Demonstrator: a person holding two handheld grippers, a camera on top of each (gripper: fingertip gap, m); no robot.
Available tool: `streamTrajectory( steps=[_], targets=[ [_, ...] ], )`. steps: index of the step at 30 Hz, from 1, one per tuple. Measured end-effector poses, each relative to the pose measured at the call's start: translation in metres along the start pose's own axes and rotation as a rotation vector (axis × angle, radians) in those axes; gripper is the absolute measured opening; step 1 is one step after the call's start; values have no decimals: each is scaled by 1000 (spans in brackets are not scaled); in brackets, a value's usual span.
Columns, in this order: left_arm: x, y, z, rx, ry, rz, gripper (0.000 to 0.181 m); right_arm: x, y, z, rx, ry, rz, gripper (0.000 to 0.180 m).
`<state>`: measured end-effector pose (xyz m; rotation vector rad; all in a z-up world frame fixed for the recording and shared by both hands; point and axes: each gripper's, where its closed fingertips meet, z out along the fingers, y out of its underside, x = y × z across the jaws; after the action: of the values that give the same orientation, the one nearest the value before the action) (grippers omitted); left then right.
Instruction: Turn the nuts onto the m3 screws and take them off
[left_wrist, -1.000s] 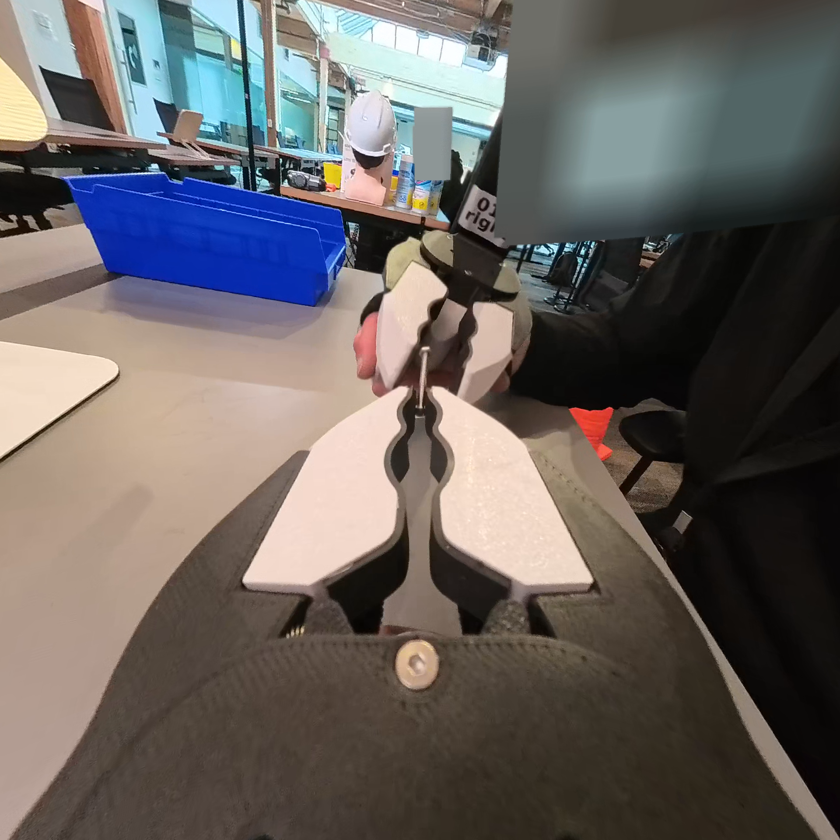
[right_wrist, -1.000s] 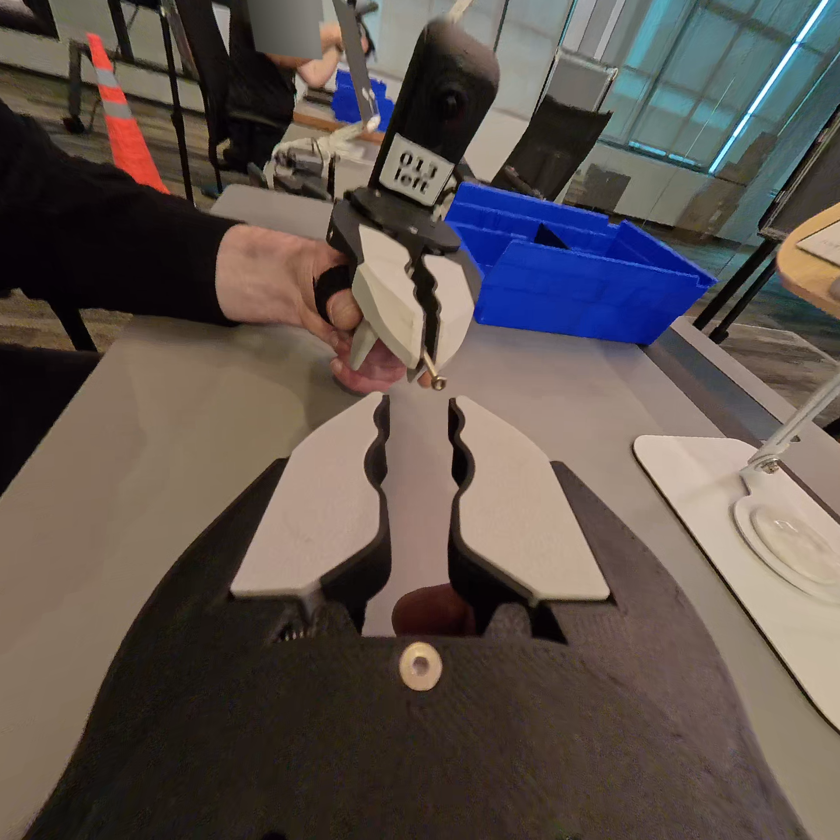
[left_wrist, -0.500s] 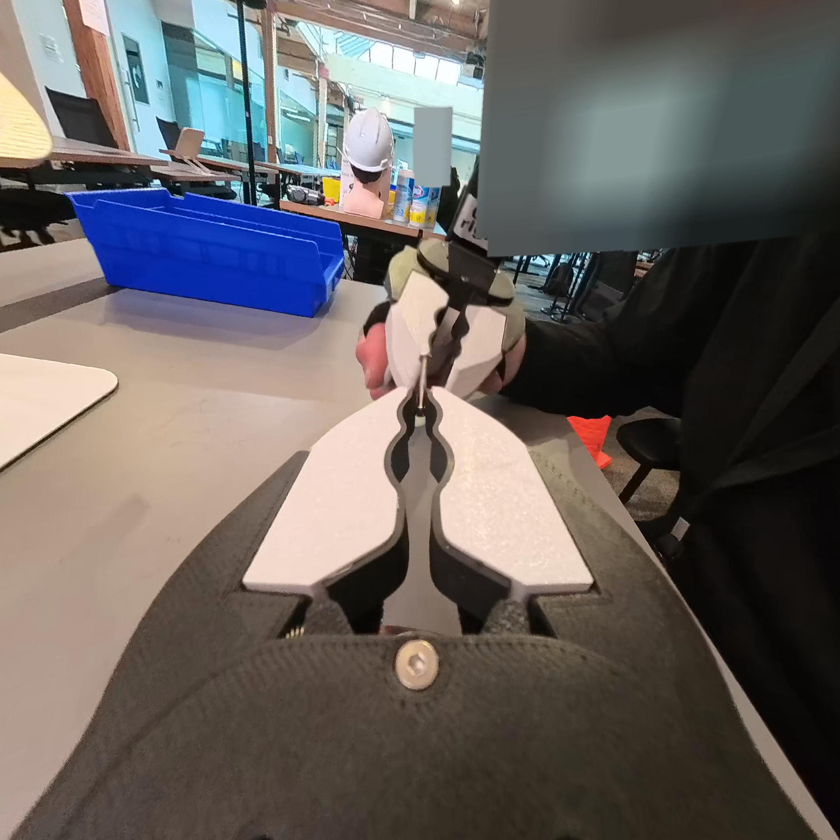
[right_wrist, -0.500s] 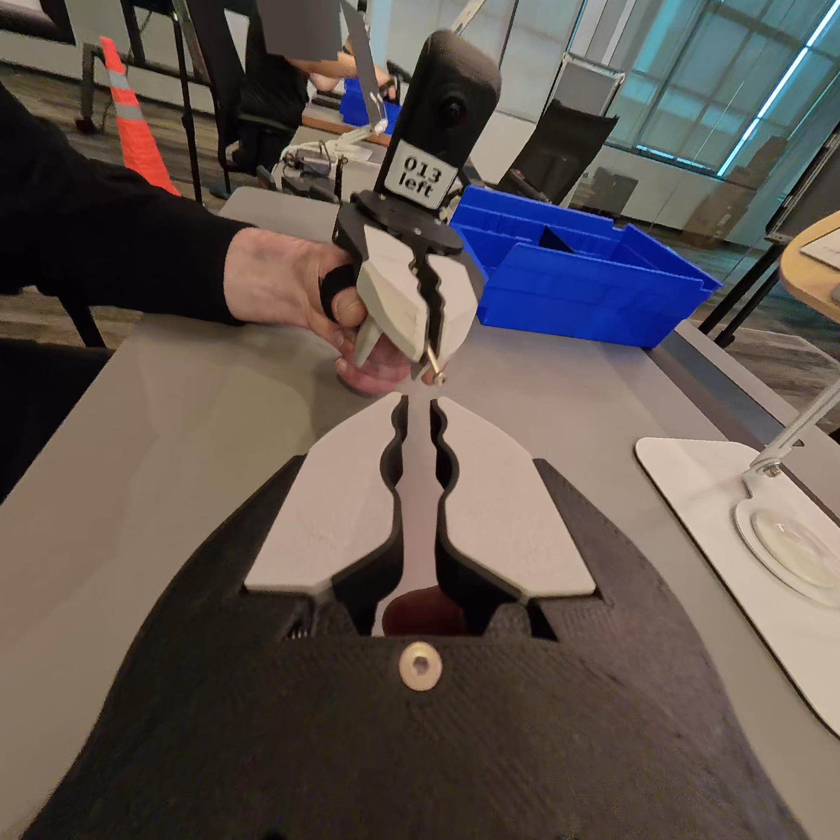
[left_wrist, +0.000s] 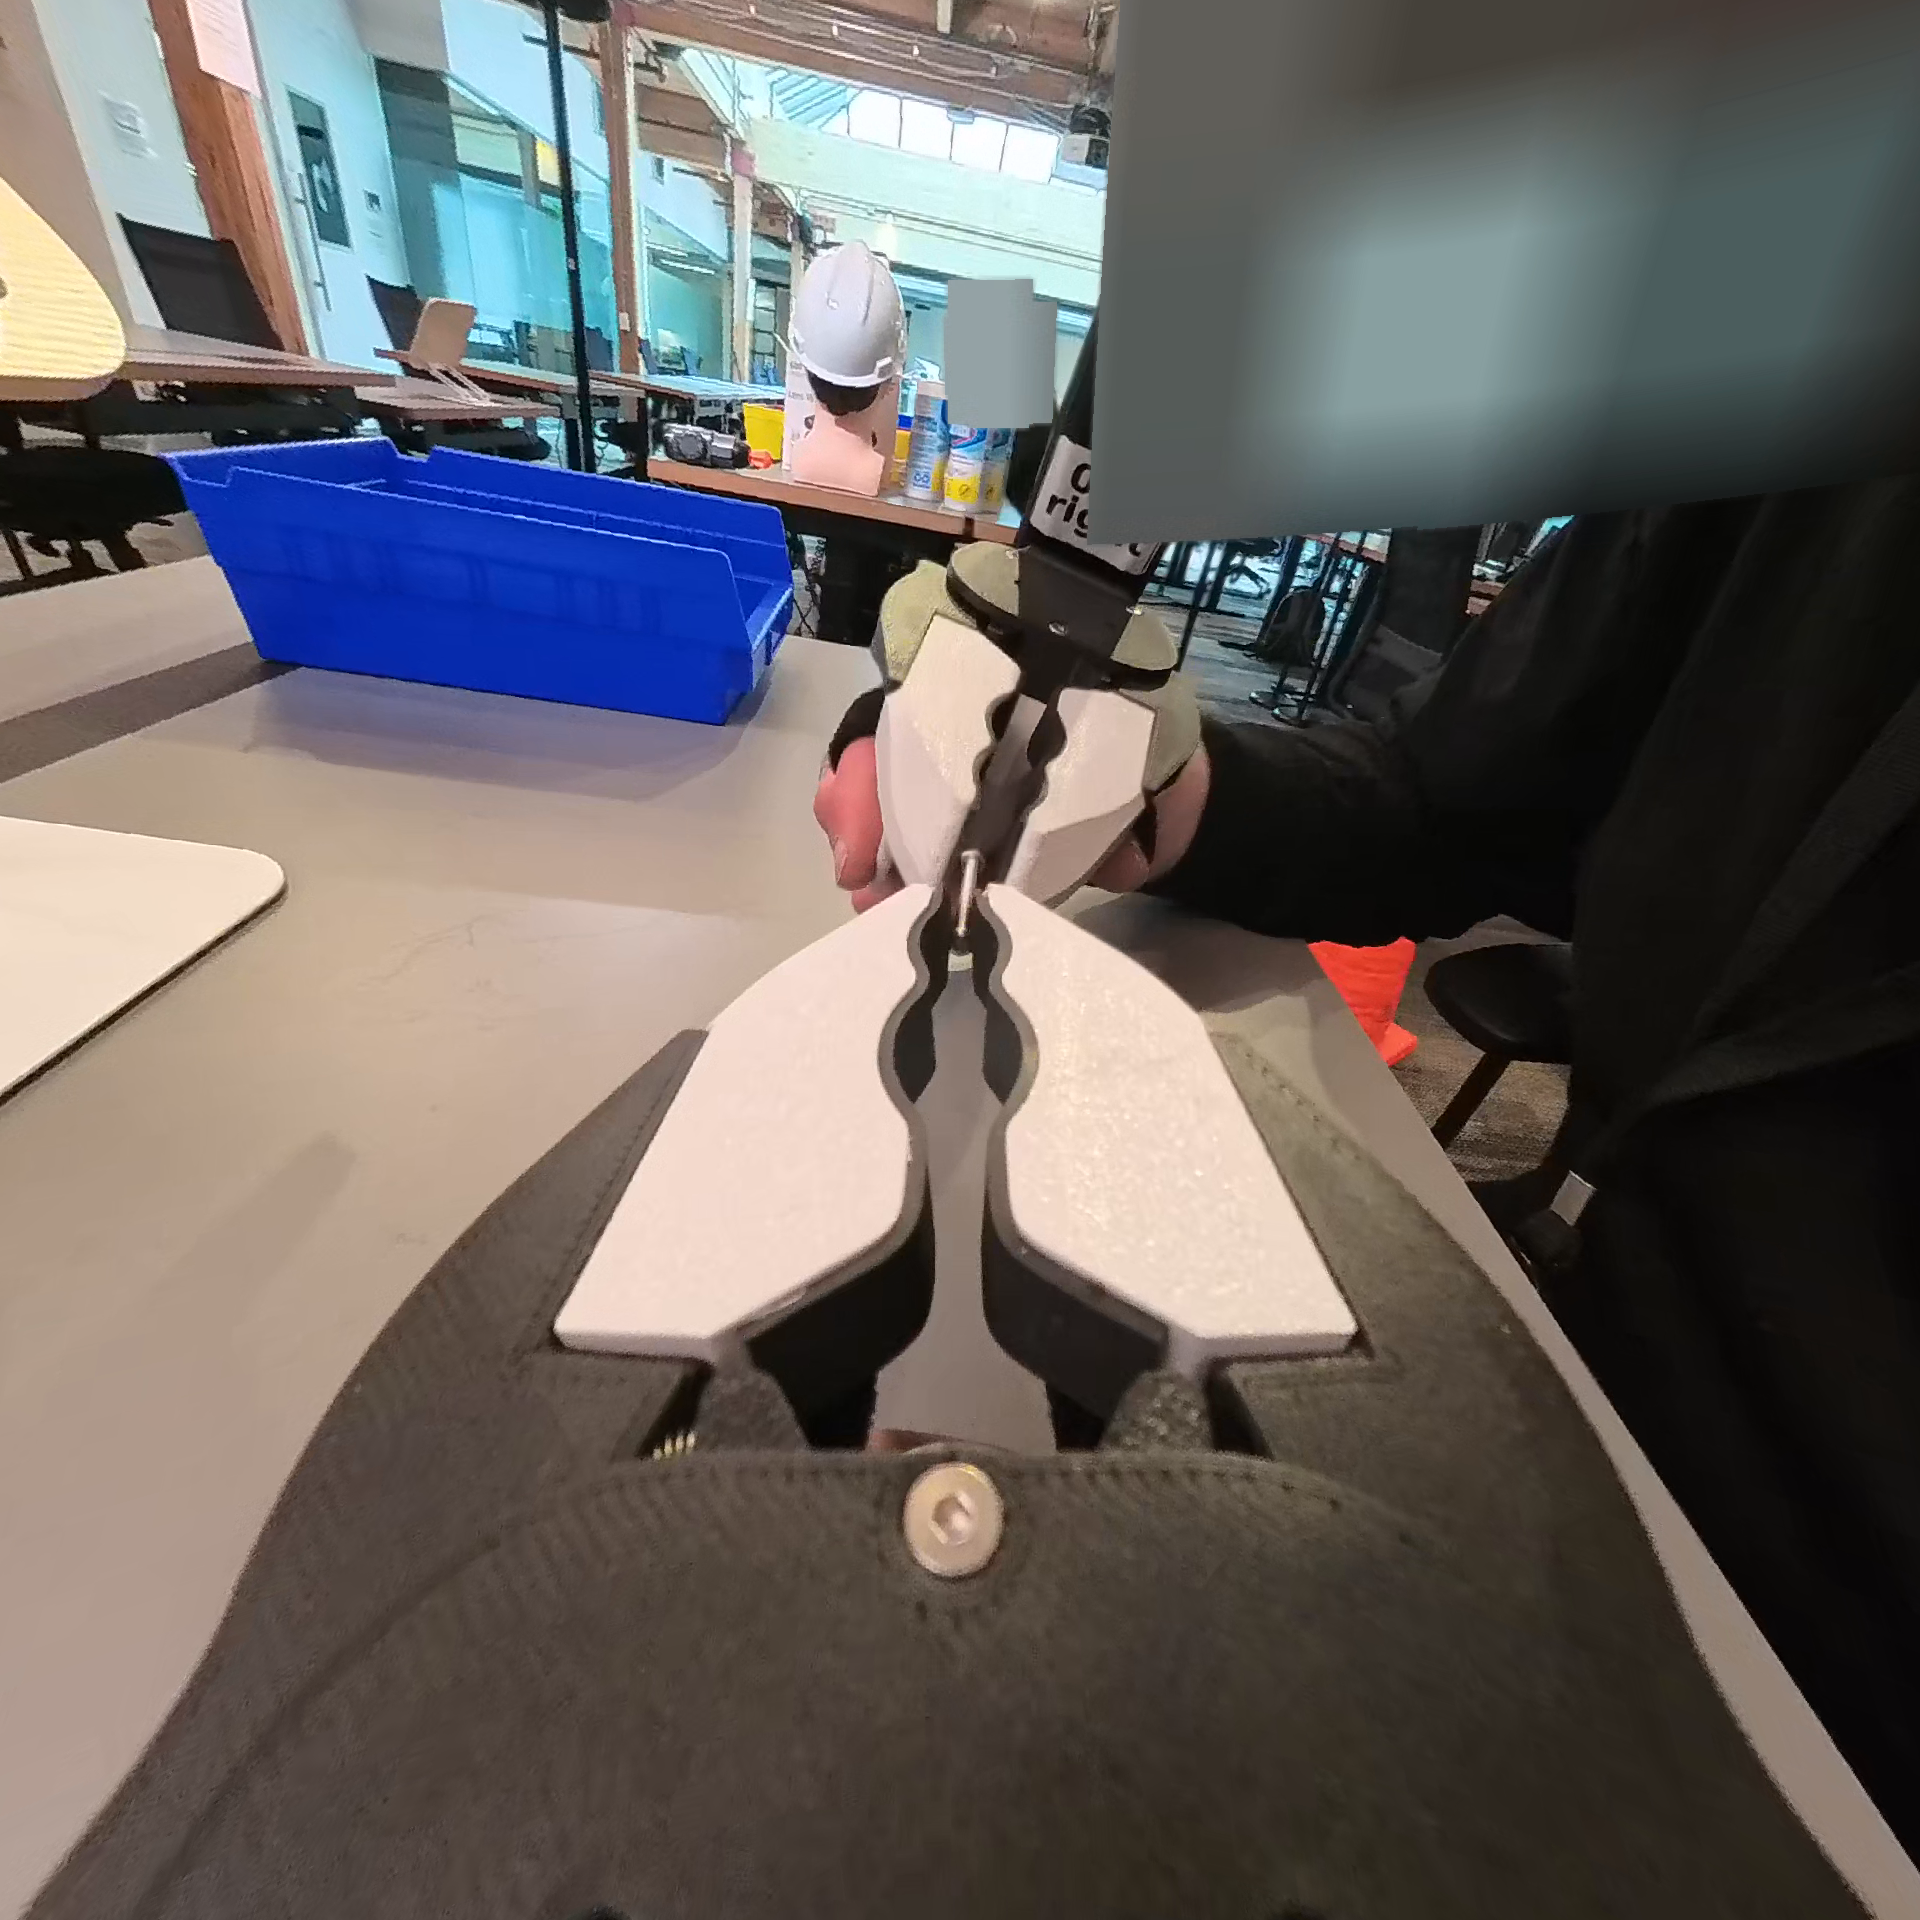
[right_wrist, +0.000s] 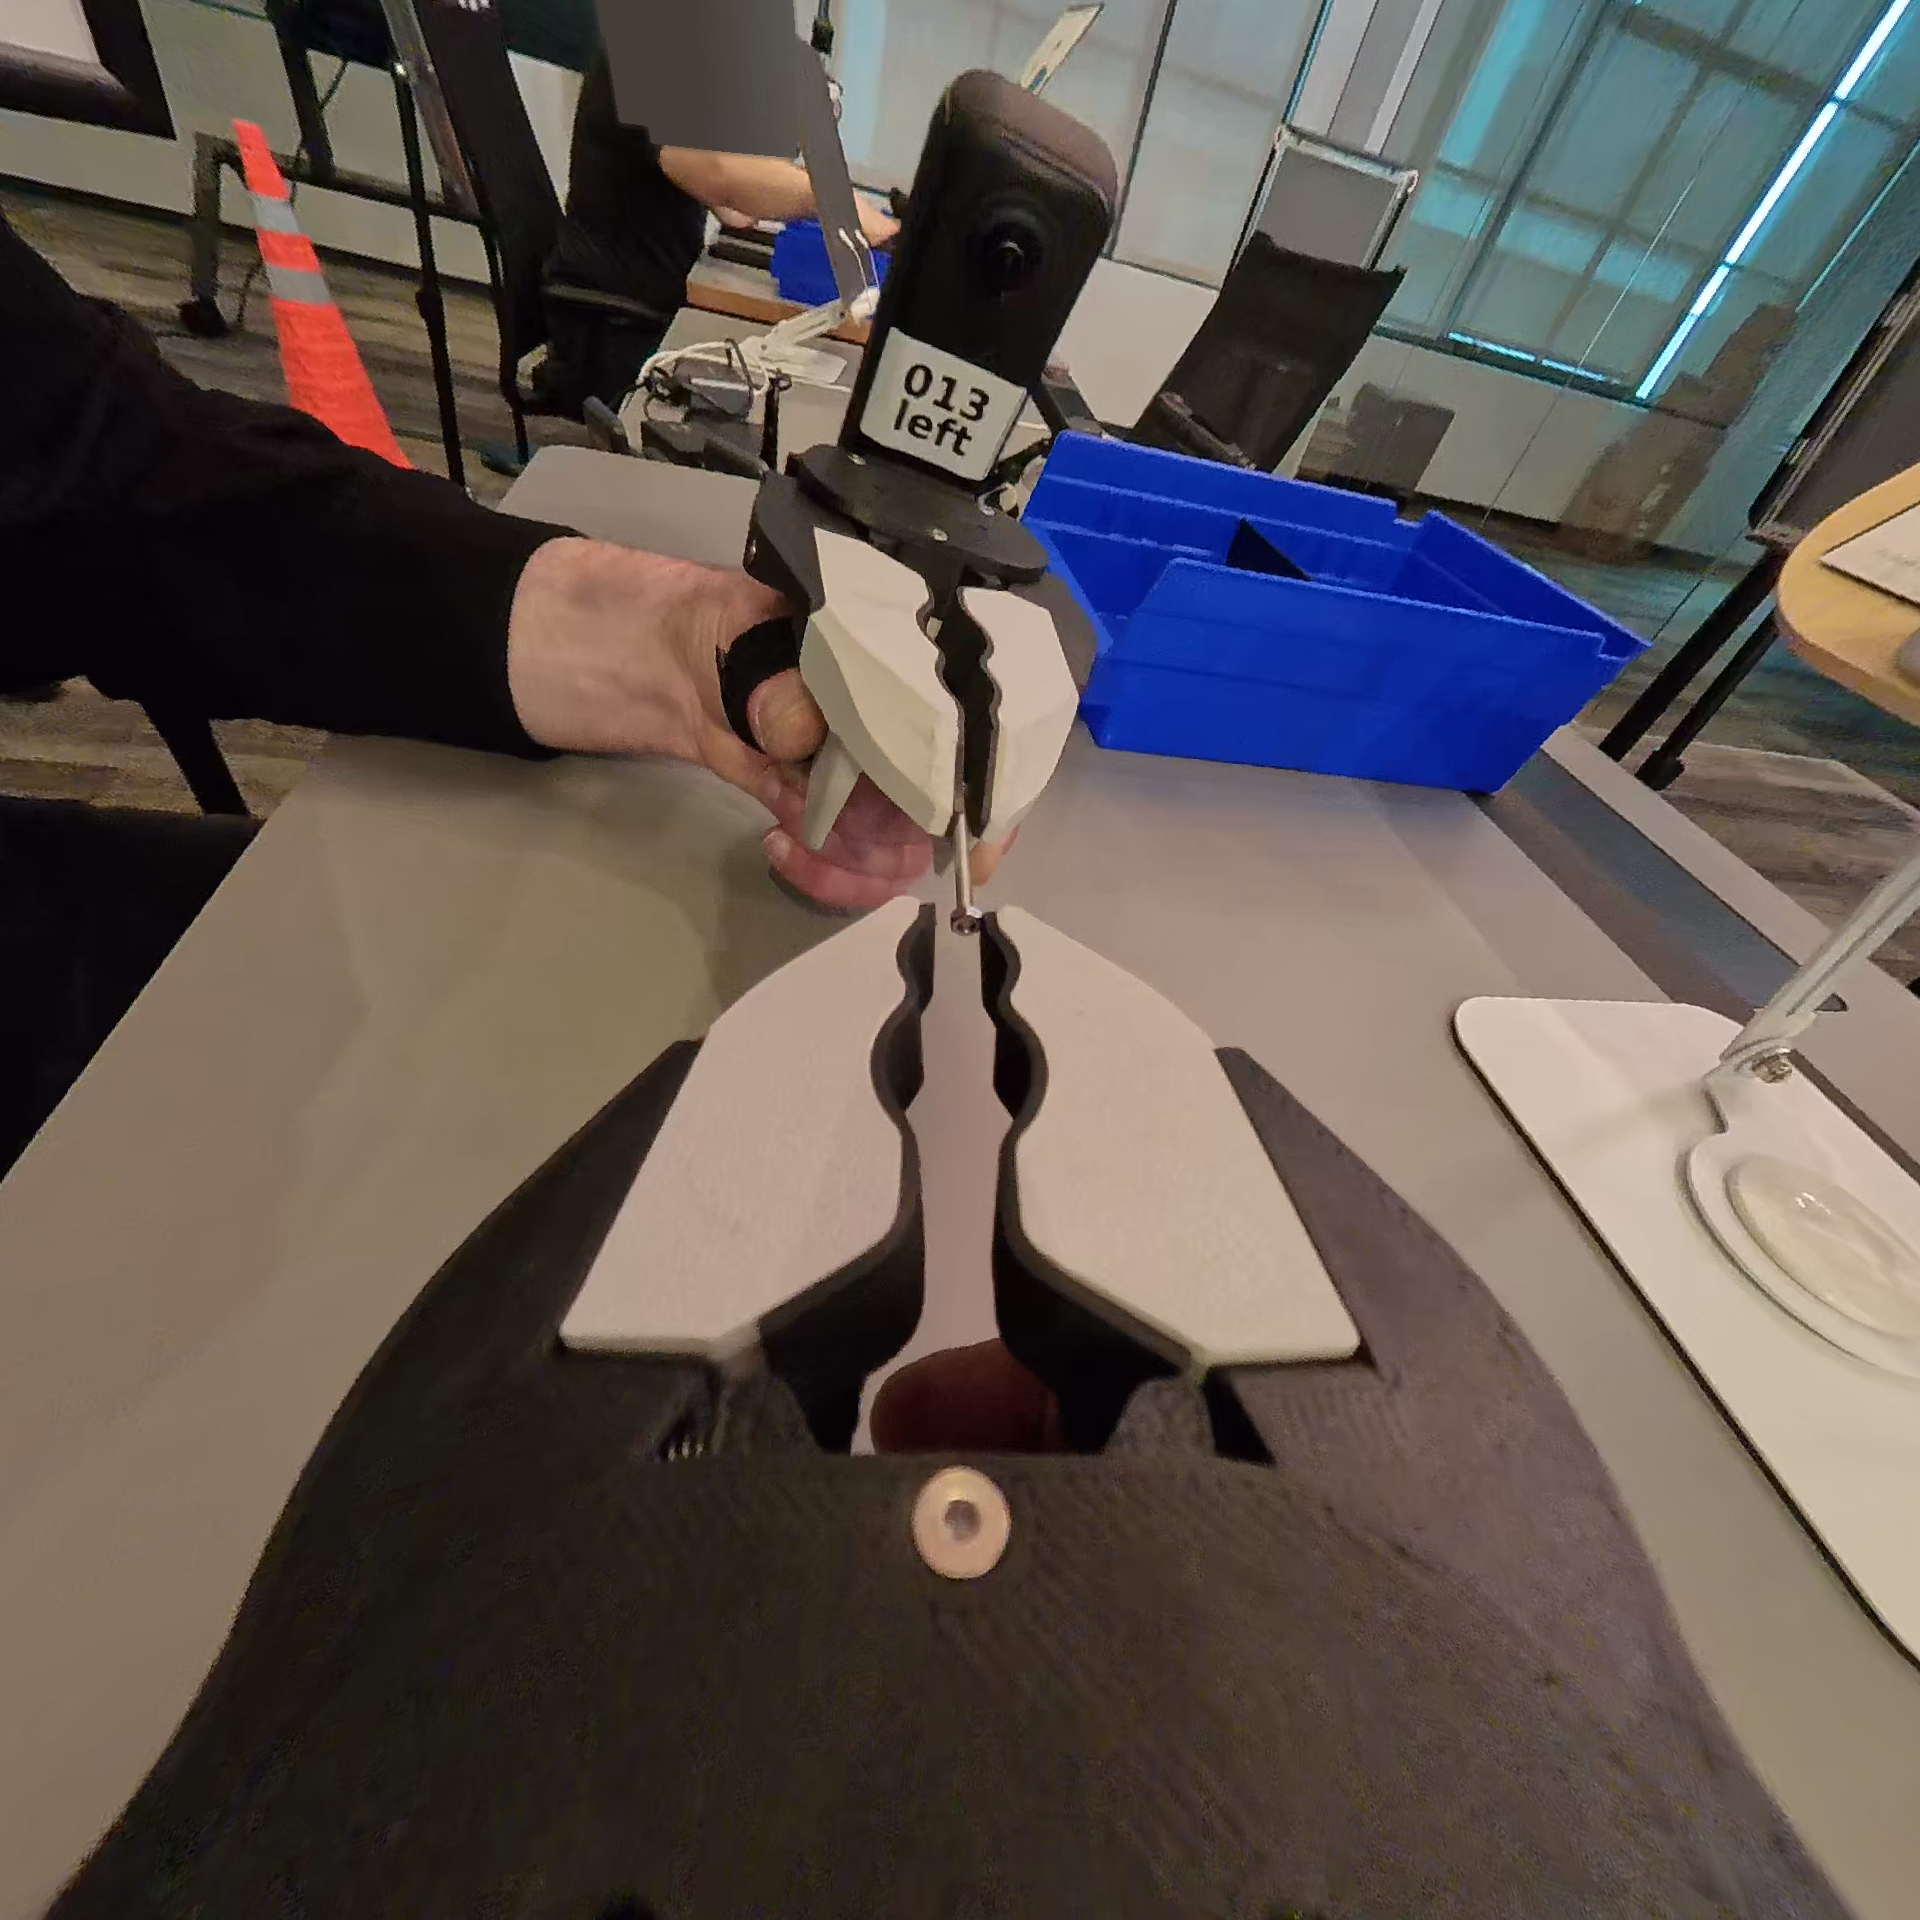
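Observation:
My left gripper (left_wrist: 961, 909) is shut on a thin M3 screw (left_wrist: 966, 891), gripped at its head end. In the right wrist view the left gripper (right_wrist: 966, 821) hangs over the grey table (right_wrist: 468, 987), with the screw (right_wrist: 964, 873) pointing down and towards me. A small nut (right_wrist: 966, 920) sits at the screw's free end. My right gripper (right_wrist: 958, 916) has its jaws narrowed onto that nut at the very tips. In the left wrist view the right gripper (left_wrist: 971, 868) faces mine tip to tip. A hand holds each gripper.
A blue plastic bin (right_wrist: 1330, 644) stands at the back of the table and also shows in the left wrist view (left_wrist: 488, 582). A white board (right_wrist: 1621, 1143) with a clear lens on a stand lies to my right. The table edge (left_wrist: 1455, 1174) runs close beside the person's dark sleeve. Both grippers' tips are close together, under 4 cm apart.
My right gripper's jaws went from wide open to narrowed on the nut as the two grippers came together. The left gripper kept hold of the screw and tilted it more upright.

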<state>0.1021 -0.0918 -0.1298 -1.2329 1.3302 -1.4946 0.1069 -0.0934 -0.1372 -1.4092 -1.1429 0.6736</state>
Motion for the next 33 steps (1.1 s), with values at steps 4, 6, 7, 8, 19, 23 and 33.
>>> streamTrajectory(
  steps=[4, 6, 7, 8, 19, 23, 33],
  targets=[
    [-2, -3, -2, 19, -8, -8, 4, 3, 3, 1, -12, 14, 7, 6],
    [-3, -3, -2, 17, -11, -4, 4, 6, 3, 1, -7, 25, 29, 6],
    [-3, -2, -1, 11, -15, 4, 4, 7, 2, 1, 0, 24, 45, 7],
    [-3, 0, 0, -2, -22, 17, 3, 7, 1, 1, 10, 22, 64, 10],
    [-3, -1, 1, -11, -49, 64, 3, 6, -3, 1, 41, 4, 108, 5],
    [-2, -3, 0, 10, -33, 34, 4, 7, -5, 1, 37, 63, -16, 5],
    [5, -12, 0, 127, 87, -138, 4, 4, -18, -3, 49, 204, -347, 5]
  ],
)
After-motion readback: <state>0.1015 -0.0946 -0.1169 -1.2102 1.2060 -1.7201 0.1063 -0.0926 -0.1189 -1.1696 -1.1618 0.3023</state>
